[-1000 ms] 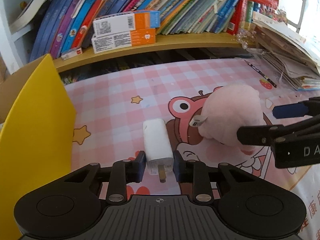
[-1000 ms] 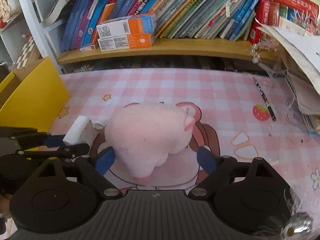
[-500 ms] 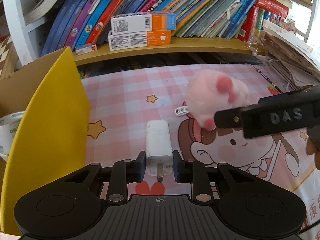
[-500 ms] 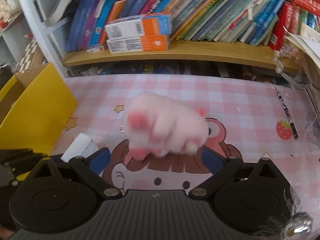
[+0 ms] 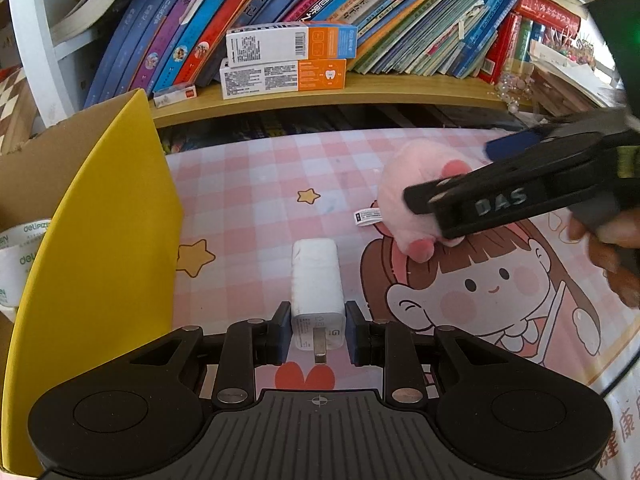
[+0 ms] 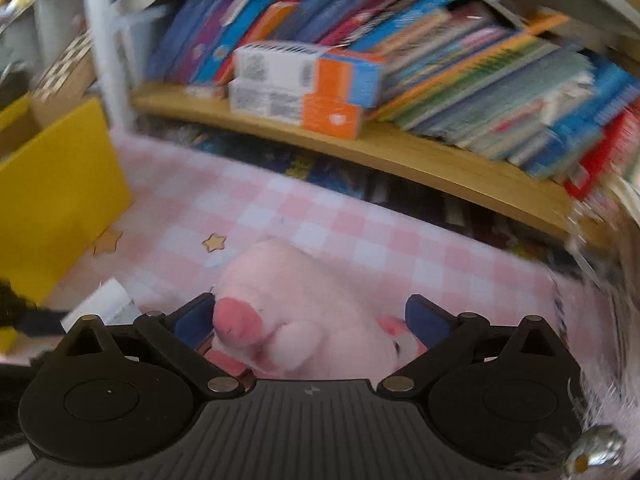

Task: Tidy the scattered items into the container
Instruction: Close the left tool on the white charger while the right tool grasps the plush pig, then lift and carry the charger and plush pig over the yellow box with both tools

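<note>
The left claw (image 5: 316, 334) grips a white charger (image 5: 317, 280) by its plug end, one blue pad pressed to each side, the metal prongs pointing back toward the camera. The charger's far end lies over the table (image 5: 256, 200), which is covered in a pink checked cloth printed with stars and a cartoon girl.

To the left stands the container, a cardboard box with a tall yellow flap (image 5: 100, 264) rising between the charger and the box interior. A roll of white tape (image 5: 18, 256) sits inside at the frame's left edge.

The right claw (image 6: 310, 320) comes in from the right, and its jaws have just been opening. They now stand wide with a pink plush toy (image 6: 316, 316) between them. The left pad sits close against a pink foot; the view is blurred, so contact there is uncertain, and the right pad appears clear of the fur. From the left camera, the right claw's black finger crosses in front of the toy and hides its middle. A white tag (image 5: 368, 216) sticks out on the toy's left side. A hand (image 5: 612, 256) holds that claw at the right edge.

Behind the table runs a wooden shelf (image 5: 400, 90) crowded with leaning books. Two stacked white-and-orange boxes (image 5: 286, 60) rest on it, and loose papers (image 5: 568, 80) pile at its right end.
</note>
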Tool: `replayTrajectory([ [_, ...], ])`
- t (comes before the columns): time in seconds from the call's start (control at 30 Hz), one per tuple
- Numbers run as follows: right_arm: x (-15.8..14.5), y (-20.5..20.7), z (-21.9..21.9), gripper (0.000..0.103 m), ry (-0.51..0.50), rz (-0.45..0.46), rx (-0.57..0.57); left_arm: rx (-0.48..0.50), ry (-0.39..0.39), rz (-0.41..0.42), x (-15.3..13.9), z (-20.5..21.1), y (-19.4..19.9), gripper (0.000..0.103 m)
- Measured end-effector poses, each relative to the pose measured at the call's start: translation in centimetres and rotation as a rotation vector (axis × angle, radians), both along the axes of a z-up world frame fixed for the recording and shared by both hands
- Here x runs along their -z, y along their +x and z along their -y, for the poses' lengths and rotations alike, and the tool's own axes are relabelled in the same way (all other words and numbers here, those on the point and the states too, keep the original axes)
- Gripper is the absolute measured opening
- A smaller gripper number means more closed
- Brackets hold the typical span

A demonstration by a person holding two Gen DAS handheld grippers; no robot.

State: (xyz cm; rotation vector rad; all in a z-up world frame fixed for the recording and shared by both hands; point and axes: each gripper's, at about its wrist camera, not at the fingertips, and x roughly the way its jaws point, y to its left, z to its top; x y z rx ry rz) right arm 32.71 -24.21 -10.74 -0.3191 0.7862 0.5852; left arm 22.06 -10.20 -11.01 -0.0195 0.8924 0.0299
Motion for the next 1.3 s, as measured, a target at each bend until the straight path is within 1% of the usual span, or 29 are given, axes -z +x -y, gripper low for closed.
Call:
replayTrajectory([
  [0.1,0.6,0.6,-0.7,0.1,-0.041,-0.012,-0.054,0.001,-0.001,-0.001,0.0,0.0,0.0,0.025],
  [0.2,0.8,0.7,-1.0,0.097,-0.069,-0.027,-0.085,0.002,-0.001,-0.002,0.0,-0.1,0.0,0.025],
  [0.3,1.4,0.3,-1.2,0.091,-0.103,-0.037,-0.099,0.007,0.002,-0.005,0.0,0.0,0.0,0.025],
  [0.37,1.4,-0.1,-1.0,0.086,-0.089,-0.025,-0.1,0.013,0.005,-0.008,0.0,0.1,0.1,0.025],
  [0.43,1.3,-0.4,-0.7,0.076,-0.077,-0.019,-0.093,0.021,0.002,-0.008,-0.1,0.1,0.0,0.025],
  [0.53,0.7,-1.0,-0.2,0.072,-0.056,-0.021,-0.064,0.033,0.003,0.0,-0.4,0.2,-0.3,0.025],
  [0.73,-0.3,-3.1,1.2,0.071,-0.011,-0.045,-0.016,0.047,-0.009,0.015,-1.2,0.1,-1.1,0.025],
  [0.97,-1.3,-6.5,3.0,0.071,0.024,-0.084,0.035,0.076,-0.033,0.031,-2.2,0.2,-2.7,0.025],
  [1.3,-3.6,-10.6,4.6,0.072,0.056,-0.066,0.076,0.107,-0.055,0.065,-4.2,0.3,-6.0,0.025],
])
